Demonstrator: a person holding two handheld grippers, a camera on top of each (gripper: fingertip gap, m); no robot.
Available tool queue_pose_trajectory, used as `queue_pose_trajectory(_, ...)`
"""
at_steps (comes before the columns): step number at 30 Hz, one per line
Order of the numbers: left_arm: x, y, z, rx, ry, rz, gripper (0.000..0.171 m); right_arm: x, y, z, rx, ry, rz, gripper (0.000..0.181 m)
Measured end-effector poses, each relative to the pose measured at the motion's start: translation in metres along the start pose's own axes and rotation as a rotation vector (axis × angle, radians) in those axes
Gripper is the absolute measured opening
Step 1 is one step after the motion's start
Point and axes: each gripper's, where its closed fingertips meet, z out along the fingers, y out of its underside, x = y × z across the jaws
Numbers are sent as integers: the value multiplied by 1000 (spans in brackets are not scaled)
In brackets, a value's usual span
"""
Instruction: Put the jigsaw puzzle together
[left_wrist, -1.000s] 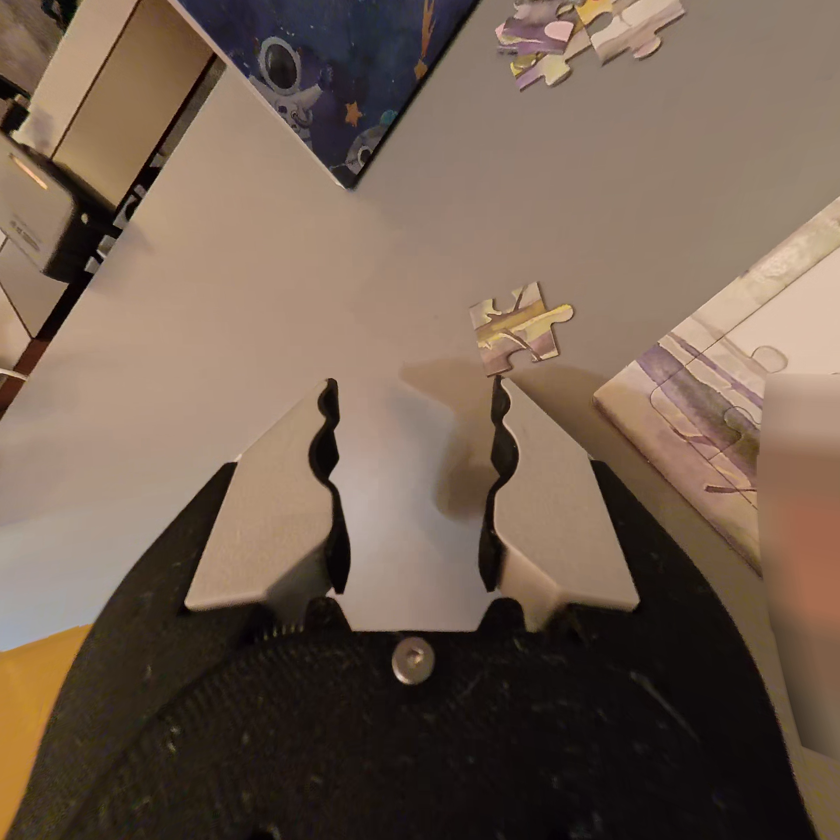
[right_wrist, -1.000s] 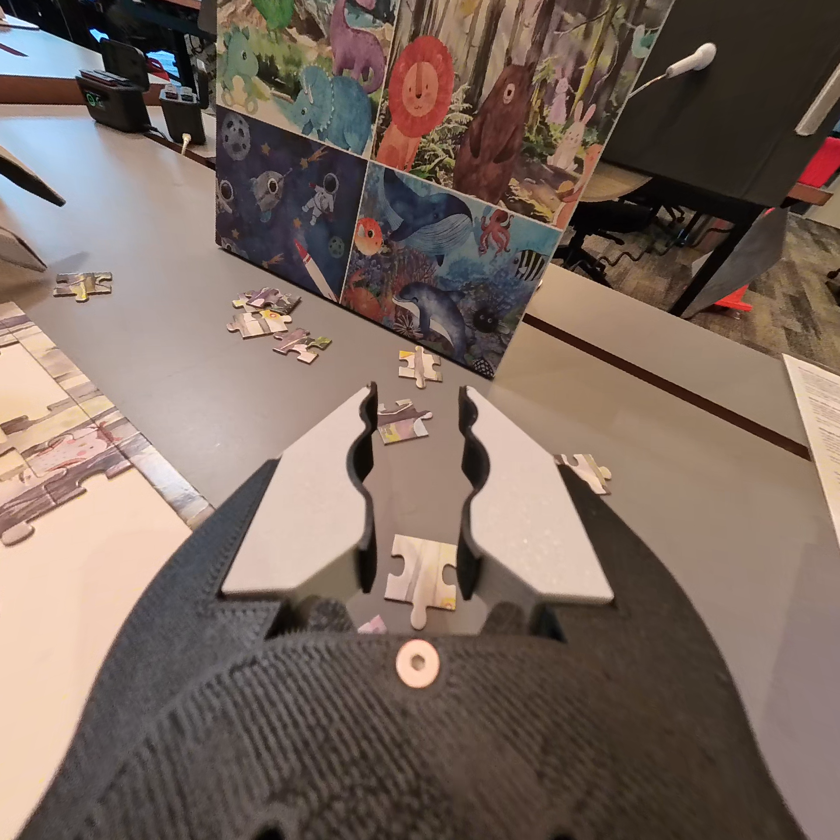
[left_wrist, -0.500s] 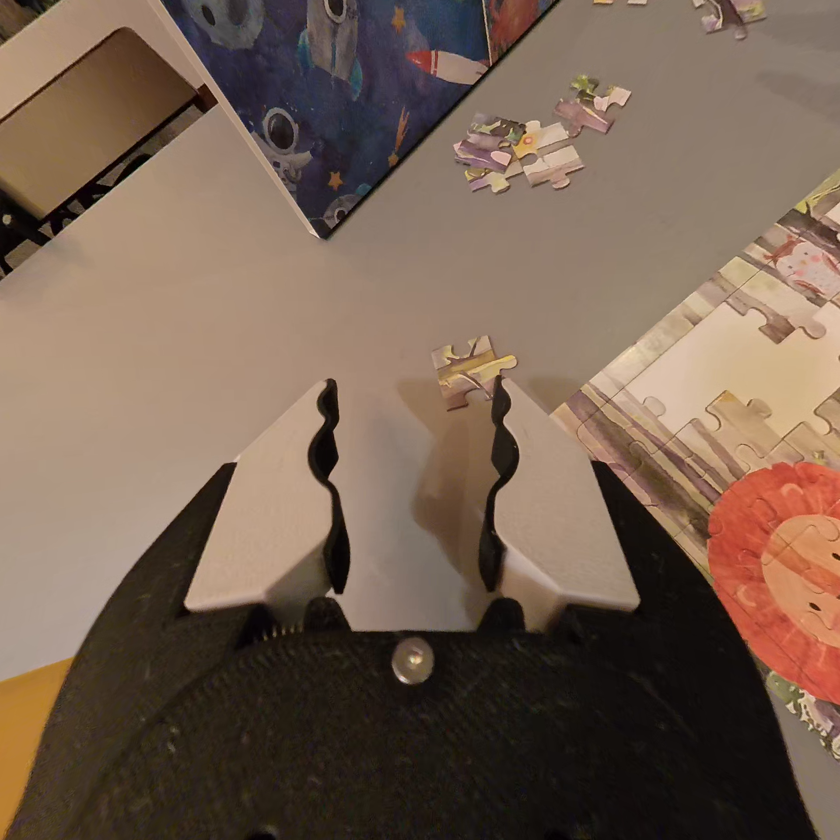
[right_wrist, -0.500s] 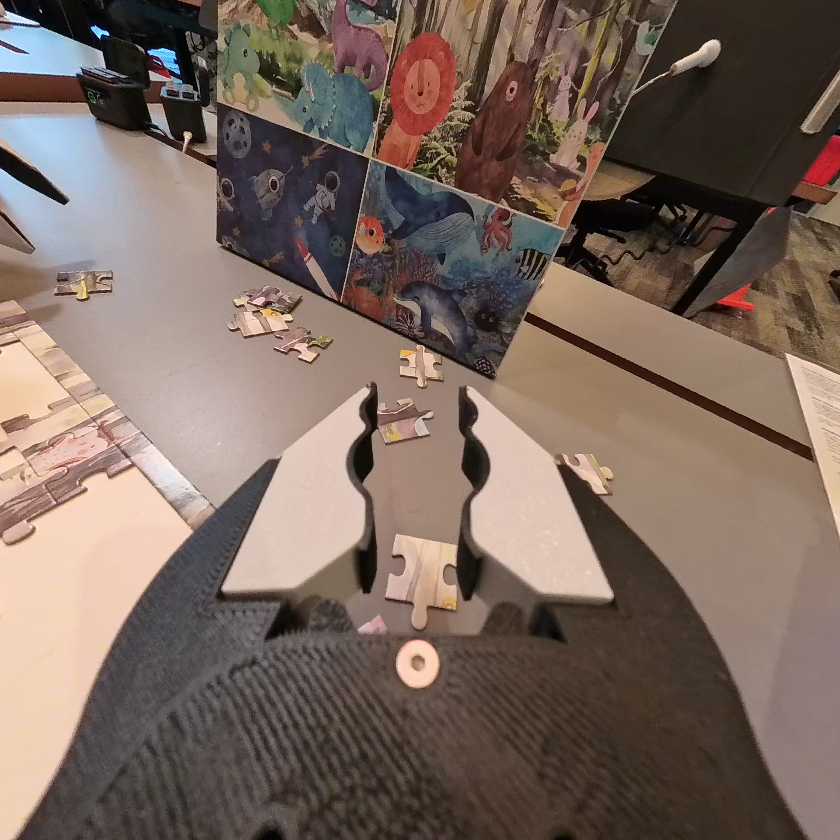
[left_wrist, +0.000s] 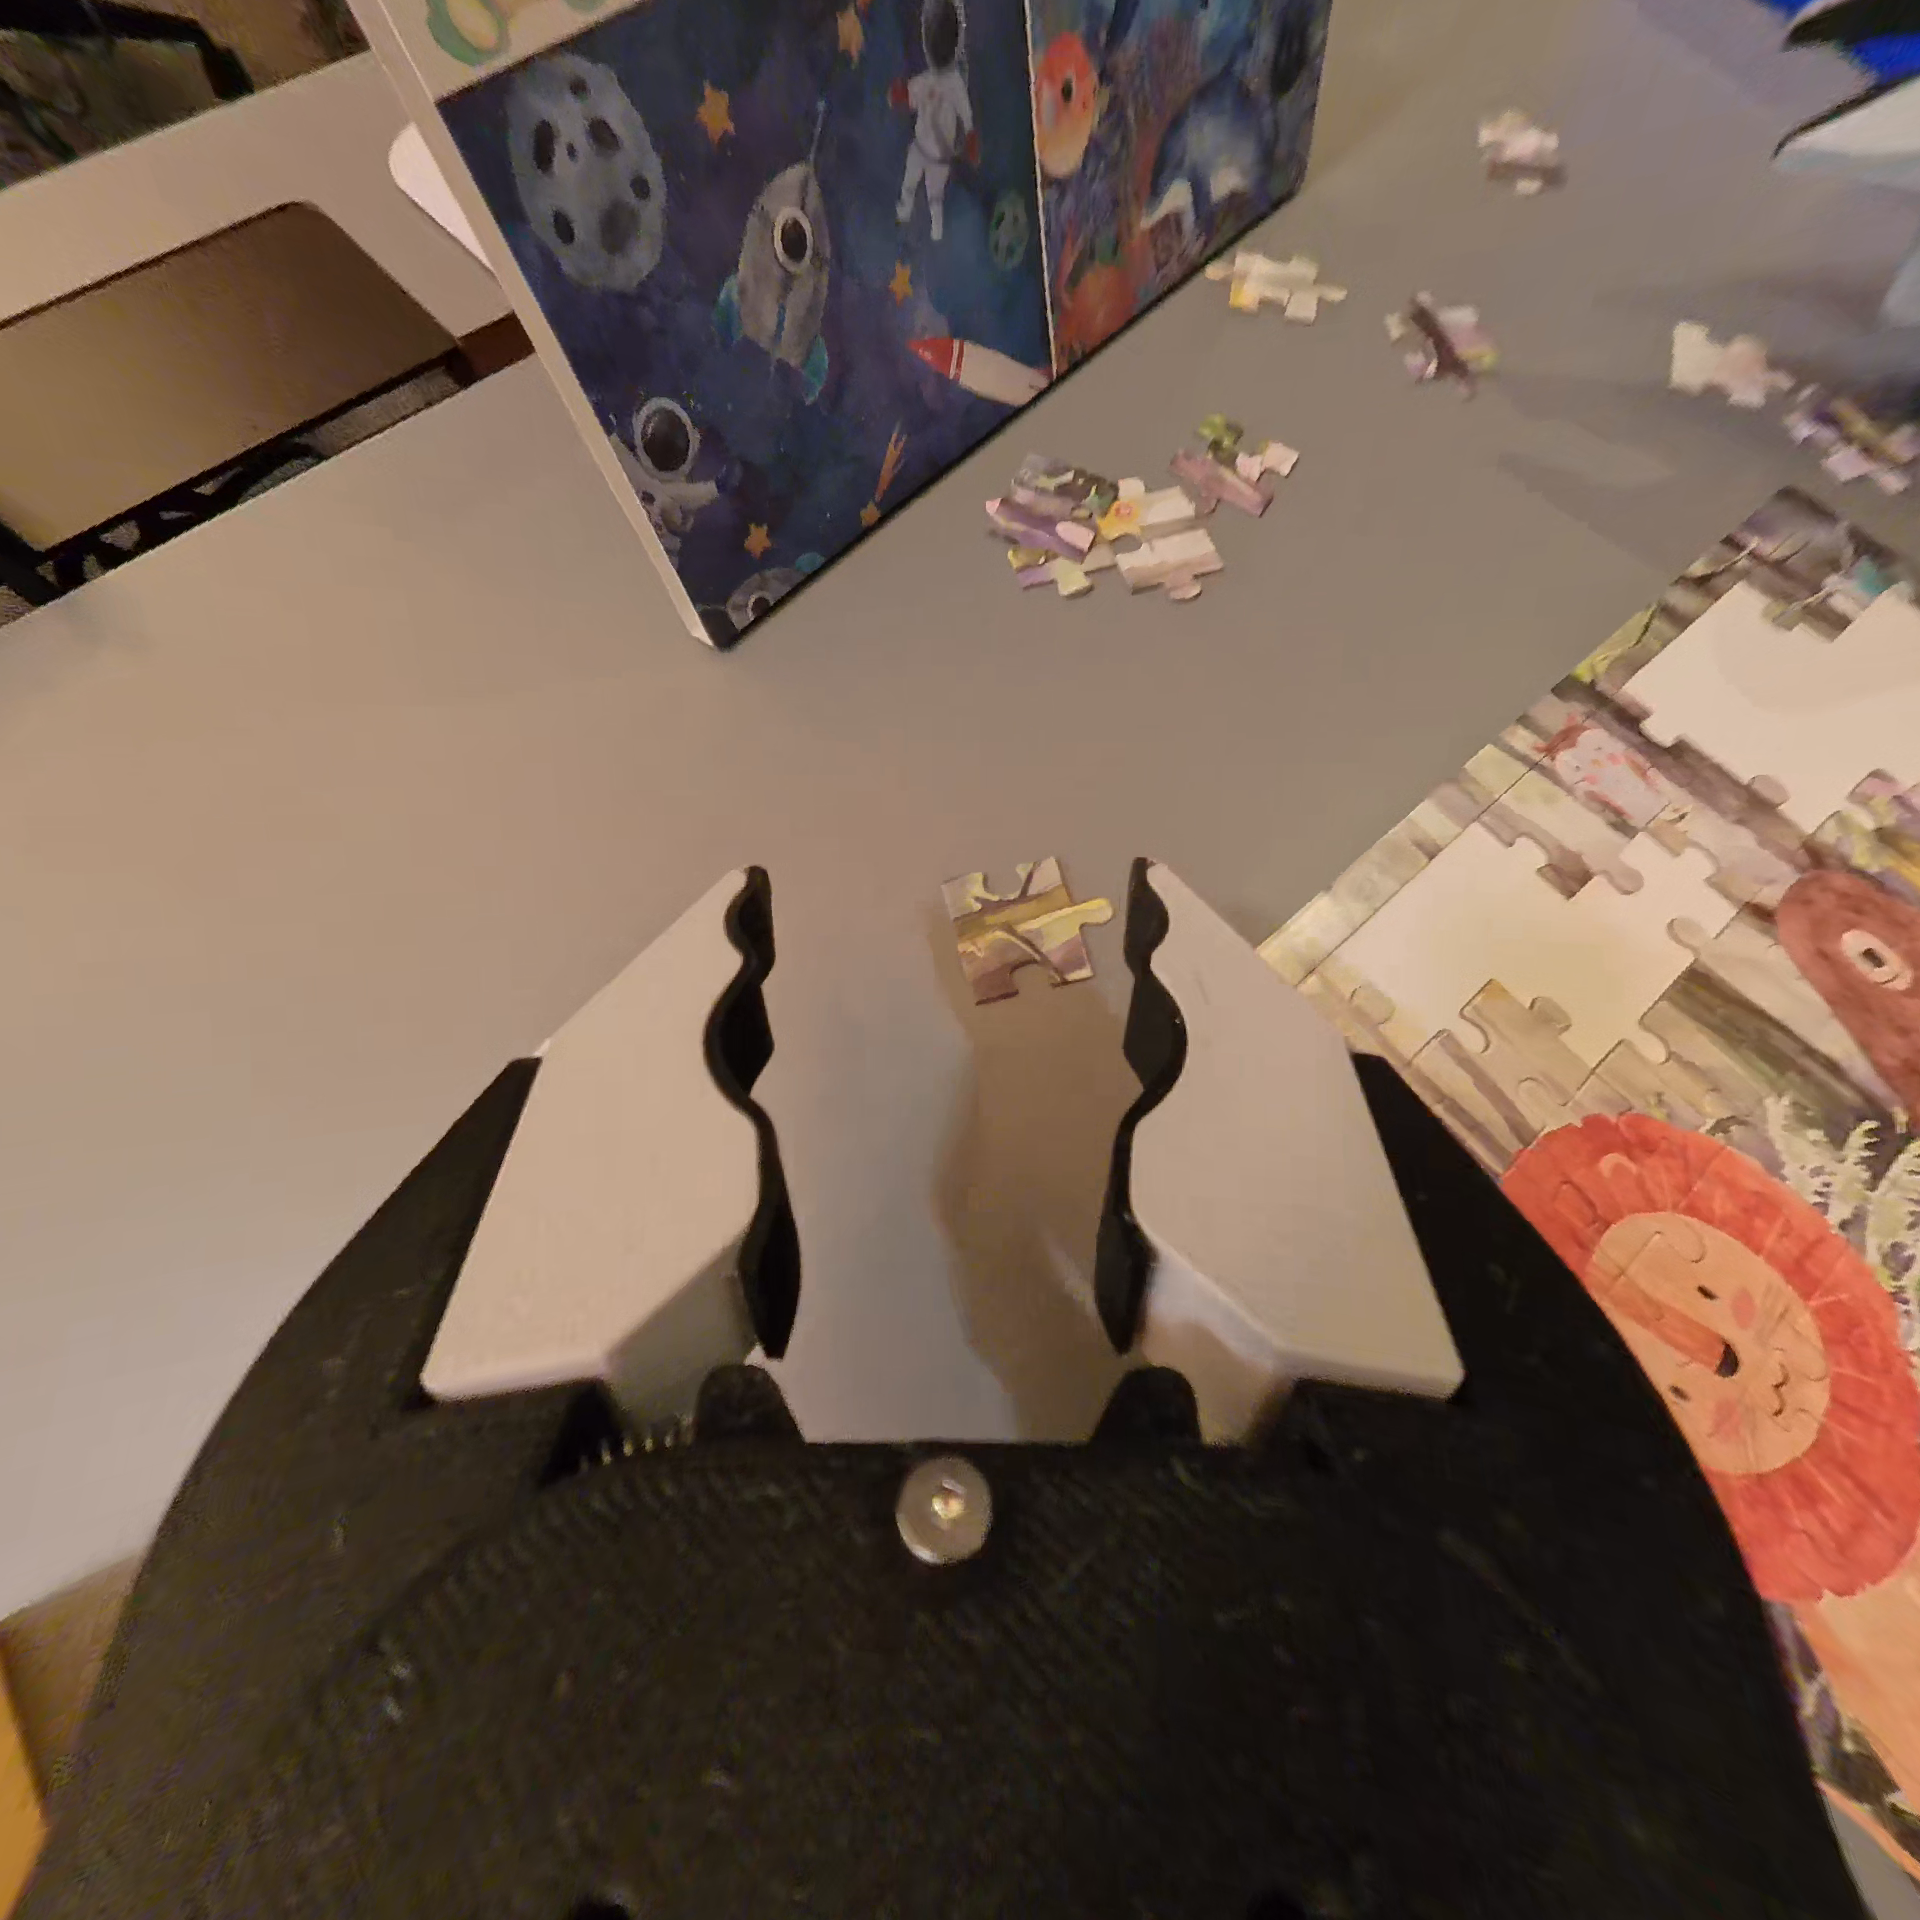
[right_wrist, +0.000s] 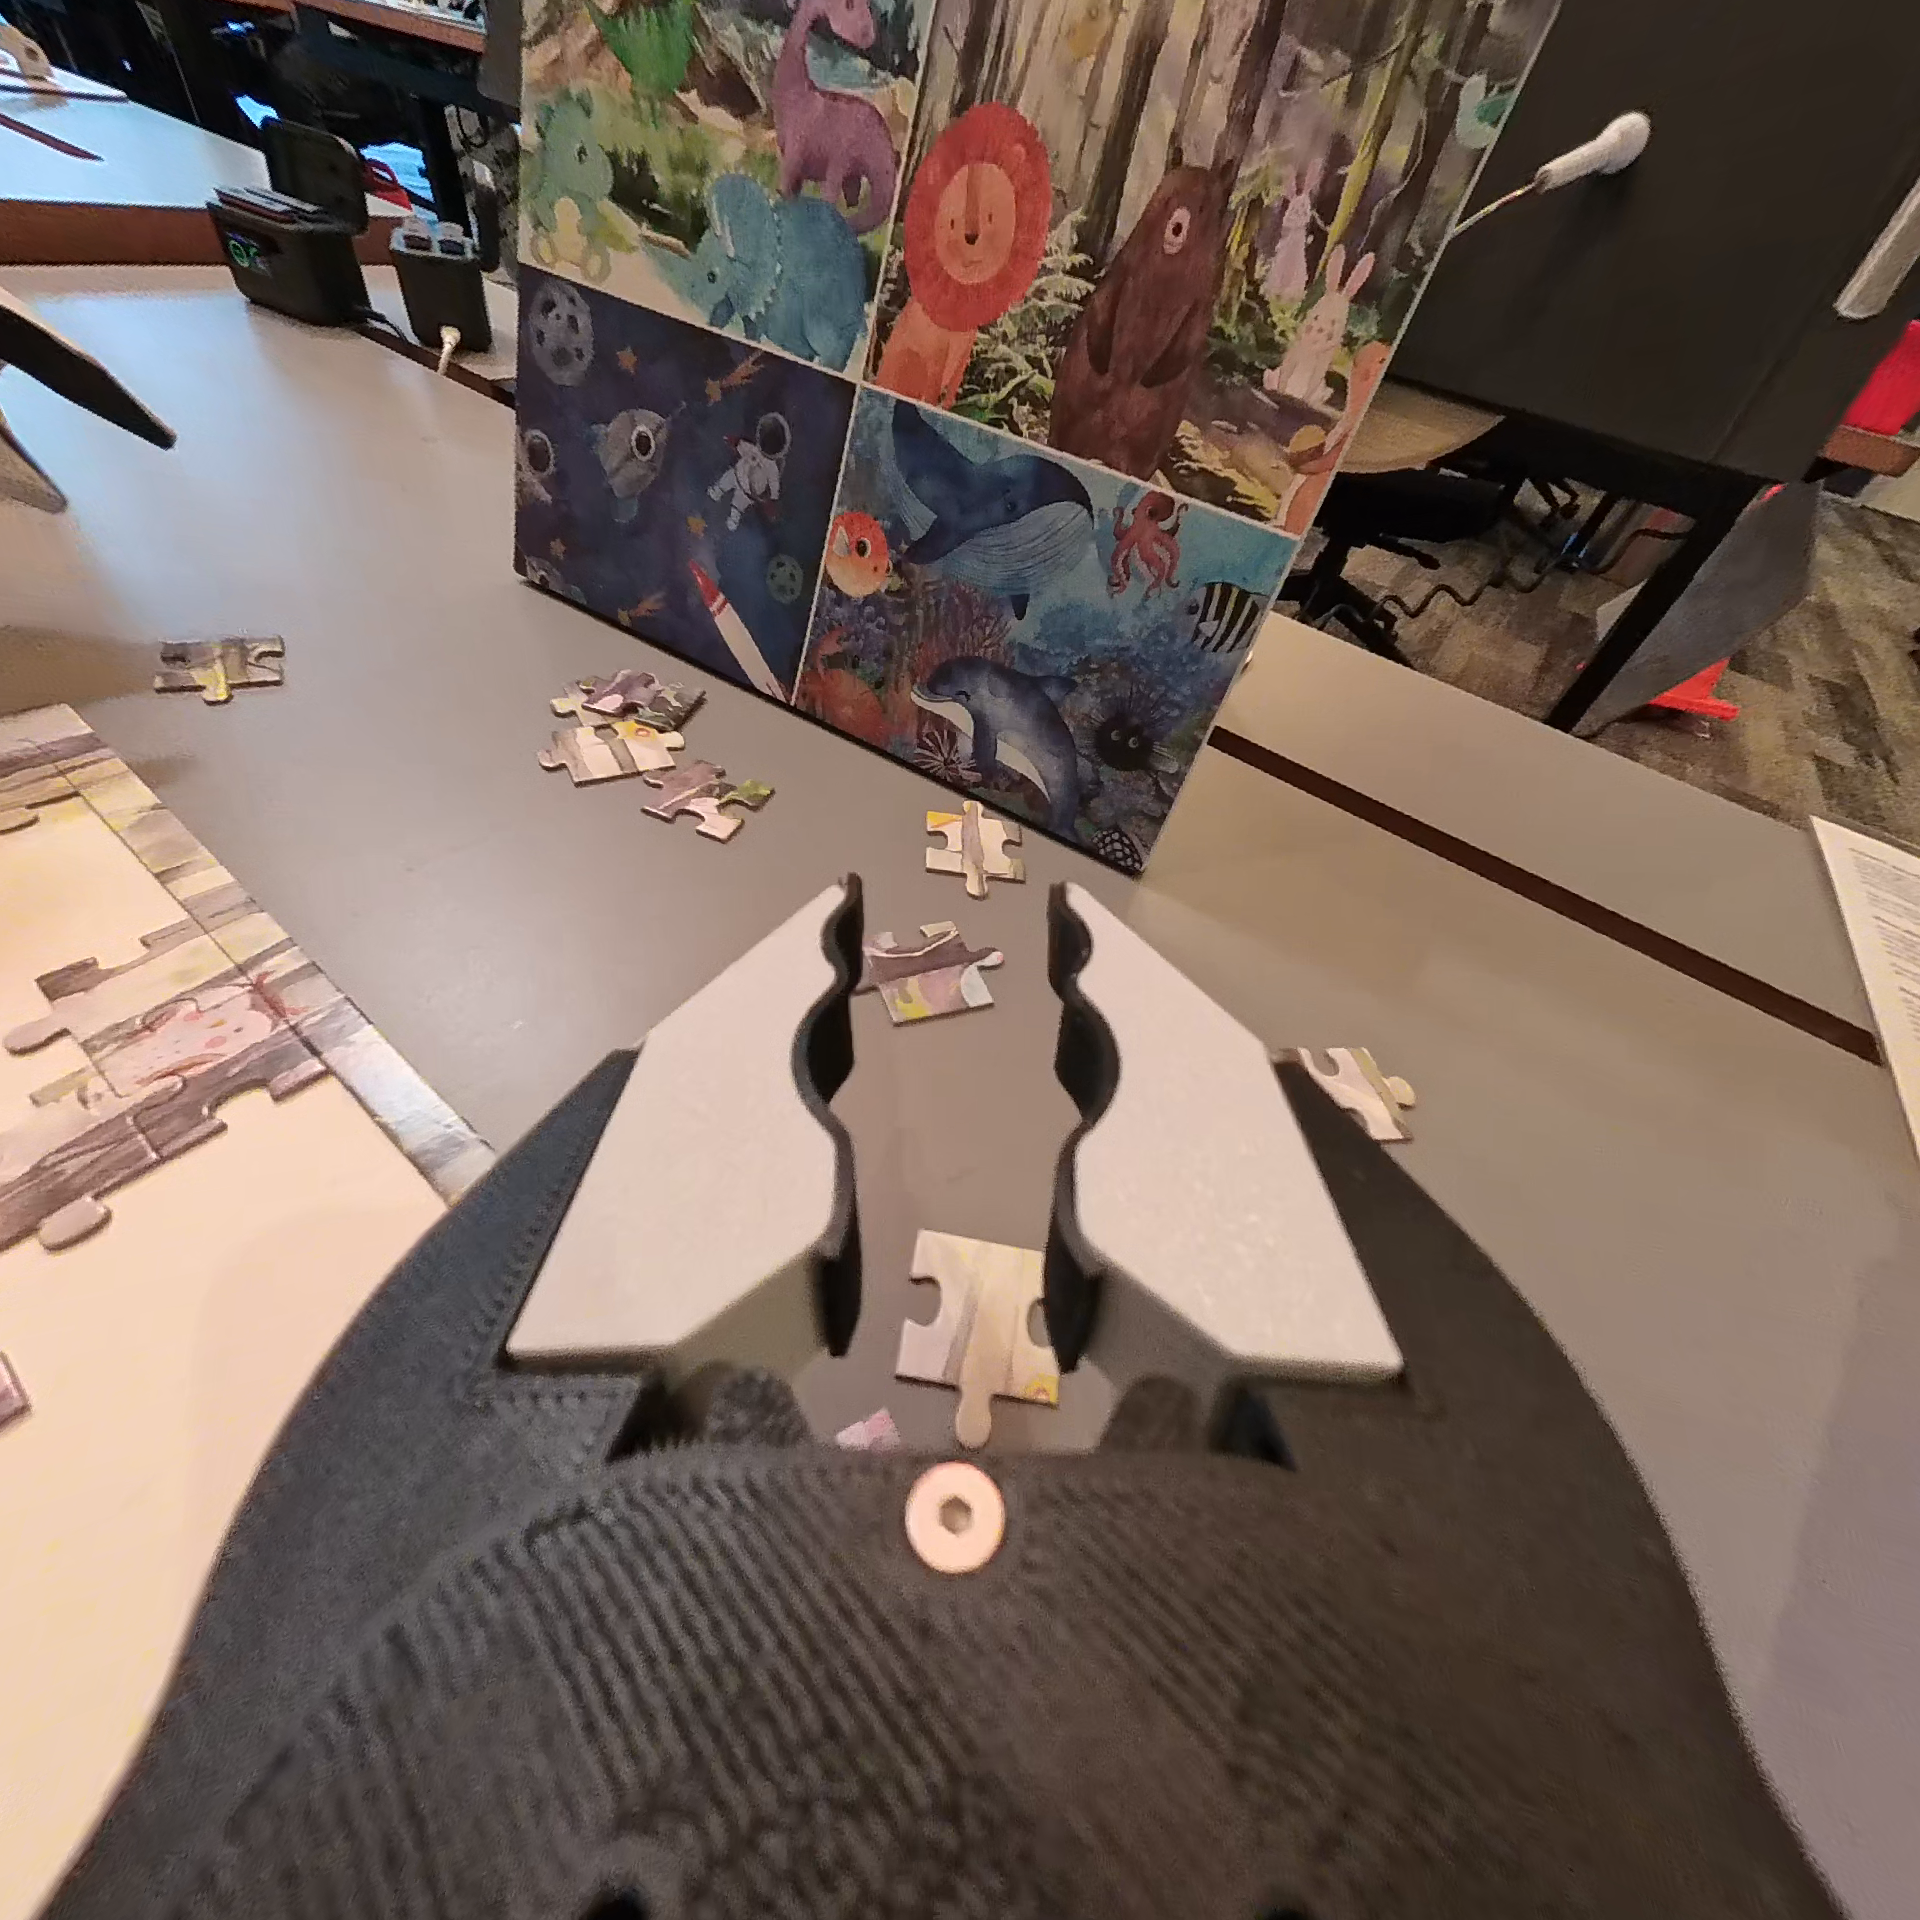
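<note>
The jigsaw puzzle (left_wrist: 1621, 997) lies flat on the grey table (left_wrist: 416, 831), partly built: much of its outer border is joined, and a lion and a brown bear are assembled toward the middle, but broad pale gaps remain inside the frame where pieces are missing, so I judge the task somewhere around the middle, with a good deal left

The left gripper (left_wrist: 945, 883) hangs low over the table with its fingers spread apart and empty; a single loose piece (left_wrist: 1023, 930) with yellow and purple streaks lies flat between the fingertips, nearer the right one and just beside the puzzle's border, apparently not yet gripped

The right gripper (right_wrist: 954, 899) is likewise released and carries nothing; a pale piece (right_wrist: 977, 1320) lies on the table beneath the fingers, and another piece (right_wrist: 928, 969) lies by the fingertips

More pieces wait: a small cluster (left_wrist: 1122, 520) near the upright picture box (right_wrist: 935, 416) and several scattered singles farther off. What is left, by my reading, is to lift each one and fit it into the open gaps
</note>
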Motion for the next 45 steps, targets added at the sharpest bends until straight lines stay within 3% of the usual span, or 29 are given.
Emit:
queue_pose_trajectory(8,-4,3,4,39,23,-51,60,-15,9,8,-74,-45,-44,40)
queue_pose_trajectory(14,-13,3,2,31,-47,8,60,-13,0,0,-5,-20,-49,41)
queue_pose_trajectory(22,-10,7,10,4,-81,76,59,-10,-15,-15,97,-21,73,41)
queue_pose_trajectory(31,-9,4,6,30,-45,39,55,-15,-21,-17,121,1,47,41)
queue_pose_trajectory(40,23,23,23,-87,137,27,55,-8,-25,-22,149,3,86,41)
queue_pose_trajectory(42,25,28,29,-113,122,36,58,-11,-26,-21,149,-10,88,41)
queue_pose_trajectory(45,20,35,35,-155,43,91,49,-16,-29,-21,157,-21,77,41)
